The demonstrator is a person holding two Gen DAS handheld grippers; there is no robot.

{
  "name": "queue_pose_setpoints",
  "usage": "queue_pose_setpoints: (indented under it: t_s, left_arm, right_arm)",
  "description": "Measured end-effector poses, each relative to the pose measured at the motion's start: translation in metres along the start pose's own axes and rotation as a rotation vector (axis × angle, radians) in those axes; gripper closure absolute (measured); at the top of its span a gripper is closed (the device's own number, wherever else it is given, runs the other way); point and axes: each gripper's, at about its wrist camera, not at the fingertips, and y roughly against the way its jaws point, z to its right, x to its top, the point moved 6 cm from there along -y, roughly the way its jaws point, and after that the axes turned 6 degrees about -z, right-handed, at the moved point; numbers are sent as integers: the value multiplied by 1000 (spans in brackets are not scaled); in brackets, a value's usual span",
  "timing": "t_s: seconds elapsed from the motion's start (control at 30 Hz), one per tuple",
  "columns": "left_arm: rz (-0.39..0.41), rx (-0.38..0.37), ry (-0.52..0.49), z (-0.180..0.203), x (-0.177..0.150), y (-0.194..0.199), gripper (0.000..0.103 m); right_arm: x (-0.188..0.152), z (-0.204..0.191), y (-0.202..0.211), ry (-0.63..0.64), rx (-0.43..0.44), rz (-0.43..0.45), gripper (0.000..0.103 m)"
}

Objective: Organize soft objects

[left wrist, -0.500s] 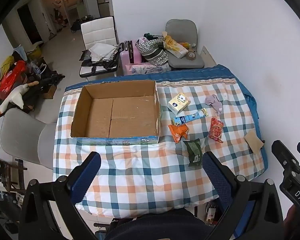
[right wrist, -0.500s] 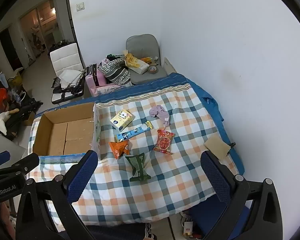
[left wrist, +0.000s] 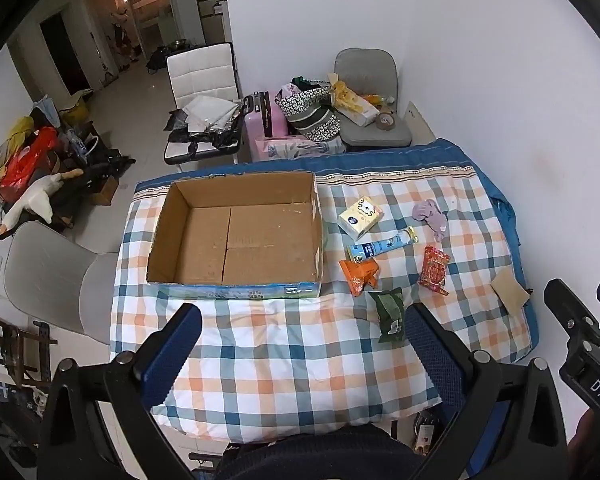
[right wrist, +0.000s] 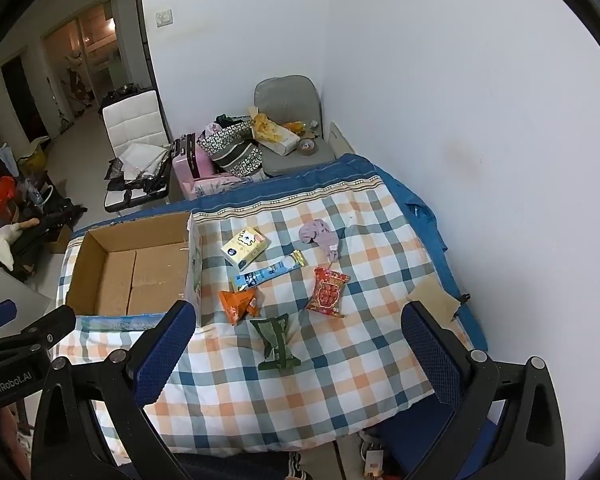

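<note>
In the box: cardboard box (left wrist: pixel 236 236) empty; nothing sorted
On the bench: green packet (right wrist: pixel 275 342), five others left
My fingers: both pairs spread, holding nothing

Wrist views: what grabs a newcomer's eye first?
The big open cardboard box, with nothing visible inside, on the left half of the checked tablecloth. Right of it lies a loose cluster of small soft items: tissue pack, blue tube, orange packet, red packet, green packet and purple cloth. Both the left gripper and the right gripper hang open above the near edge.
</note>
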Motion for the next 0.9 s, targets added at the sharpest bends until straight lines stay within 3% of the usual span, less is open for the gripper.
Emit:
queue_pose_setpoints:
  t_s: [0.9]
  left_arm:
    - [6, 1, 3, -3, 2, 2, 0]
  right_arm:
    - [22, -2, 4, 8, -1, 8, 0]
